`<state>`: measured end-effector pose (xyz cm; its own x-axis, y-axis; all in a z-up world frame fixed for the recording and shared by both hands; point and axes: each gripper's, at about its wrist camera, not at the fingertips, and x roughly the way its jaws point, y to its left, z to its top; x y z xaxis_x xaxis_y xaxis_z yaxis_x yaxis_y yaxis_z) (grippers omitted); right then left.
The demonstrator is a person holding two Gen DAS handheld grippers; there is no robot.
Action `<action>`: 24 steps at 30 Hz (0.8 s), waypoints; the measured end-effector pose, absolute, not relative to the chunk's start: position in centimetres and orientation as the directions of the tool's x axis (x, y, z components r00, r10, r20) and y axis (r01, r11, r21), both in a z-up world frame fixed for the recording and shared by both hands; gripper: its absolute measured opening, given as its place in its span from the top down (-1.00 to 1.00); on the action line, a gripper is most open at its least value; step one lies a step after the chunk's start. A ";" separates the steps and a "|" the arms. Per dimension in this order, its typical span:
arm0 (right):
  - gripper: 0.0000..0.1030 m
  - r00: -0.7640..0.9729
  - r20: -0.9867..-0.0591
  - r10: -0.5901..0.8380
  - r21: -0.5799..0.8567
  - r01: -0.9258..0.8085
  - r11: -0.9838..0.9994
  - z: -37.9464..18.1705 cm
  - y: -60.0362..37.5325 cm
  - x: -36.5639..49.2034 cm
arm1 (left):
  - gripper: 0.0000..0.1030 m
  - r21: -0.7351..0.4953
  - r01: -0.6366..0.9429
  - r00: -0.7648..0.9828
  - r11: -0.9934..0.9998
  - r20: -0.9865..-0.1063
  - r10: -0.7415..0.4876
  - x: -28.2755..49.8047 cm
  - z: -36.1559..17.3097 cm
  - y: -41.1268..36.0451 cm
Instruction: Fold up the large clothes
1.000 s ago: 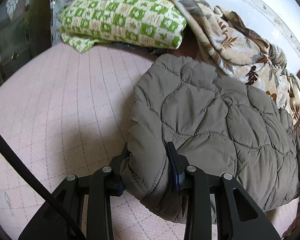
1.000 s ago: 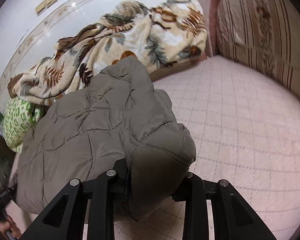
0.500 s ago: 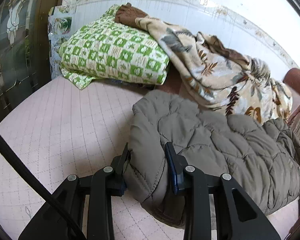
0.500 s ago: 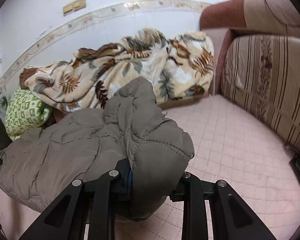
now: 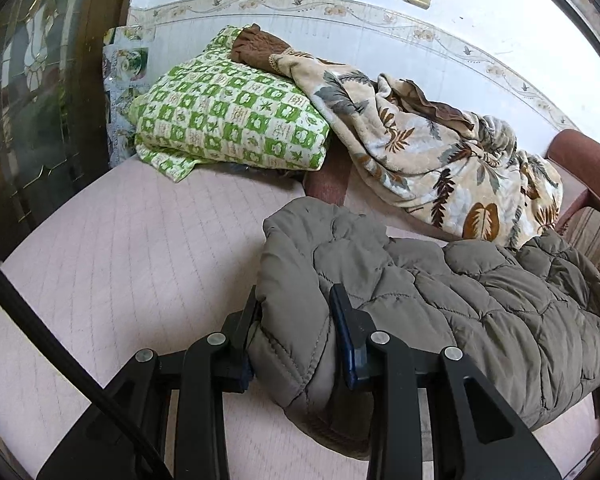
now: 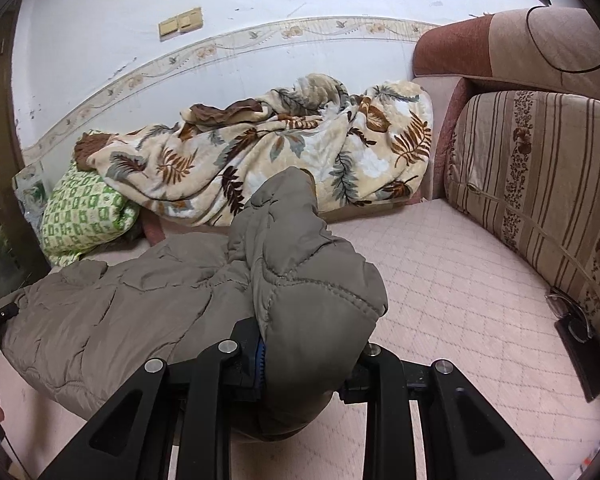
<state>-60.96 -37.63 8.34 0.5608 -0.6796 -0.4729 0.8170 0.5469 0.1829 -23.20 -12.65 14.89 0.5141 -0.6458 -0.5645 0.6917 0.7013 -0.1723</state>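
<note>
A grey-olive quilted jacket [image 5: 472, 300] hangs between both grippers above the pink quilted mattress [image 5: 140, 264]. My left gripper [image 5: 296, 320] is shut on a thick bunched edge at the jacket's left end. In the right wrist view the same jacket [image 6: 140, 304] stretches off to the left, and my right gripper [image 6: 312, 340] is shut on its padded right end, which bulges over the fingers and hides the right pad. The jacket sags in the middle between the two grips.
A green-and-white checked folded blanket [image 5: 228, 120] and a crumpled leaf-print blanket [image 6: 280, 152] lie along the far wall. A striped sofa cushion [image 6: 540, 184] borders the mattress on the right, with a dark flat object and glasses [image 6: 576, 332] at its foot.
Both grippers have risen and pulled back with the jacket; more of the far wall and blankets now shows, and the jacket has lifted off the mattress and stretched out between them.
</note>
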 end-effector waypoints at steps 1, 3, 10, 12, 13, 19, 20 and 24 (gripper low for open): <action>0.48 0.564 -0.472 -0.678 0.184 0.815 0.550 8.3 -37.0 -61.4 | 0.38 -0.173 0.691 0.513 0.702 -0.568 -0.644 -23.6 14.7 -12.0; 0.48 0.565 -0.473 -0.676 0.181 0.813 0.553 8.1 -36.0 -61.9 | 0.38 -0.175 0.689 0.511 0.703 -0.571 -0.643 -24.2 14.4 -11.1; 0.47 0.563 -0.490 -0.666 0.177 0.812 0.556 7.0 -32.8 -63.8 | 0.38 -0.176 0.683 0.502 0.709 -0.592 -0.631 -26.1 13.0 -7.9; 0.47 0.554 -0.515 -0.654 0.180 0.816 0.549 5.9 -32.4 -64.0 | 0.38 -0.169 0.678 0.496 0.715 -0.612 -0.615 -26.3 11.9 -7.5; 0.47 0.549 -0.526 -0.649 0.179 0.818 0.547 5.5 -32.3 -64.1 | 0.38 -0.163 0.674 0.492 0.720 -0.628 -0.603 -26.3 11.3 -7.4; 0.47 0.510 -0.600 -0.616 0.161 0.831 0.532 2.4 -32.1 -64.1 | 0.36 -0.180 0.656 0.444 0.733 -0.693 -0.568 -26.0 8.5 -6.7; 0.47 0.503 -0.611 -0.612 0.158 0.834 0.529 1.9 -32.1 -64.2 | 0.35 -0.176 0.655 0.443 0.735 -0.699 -0.562 -26.1 8.1 -6.6; 0.47 0.472 -0.641 -0.605 0.129 0.843 0.522 0.2 -31.8 -64.1 | 0.31 -0.129 0.653 0.460 0.746 -0.715 -0.527 -26.5 7.0 -6.7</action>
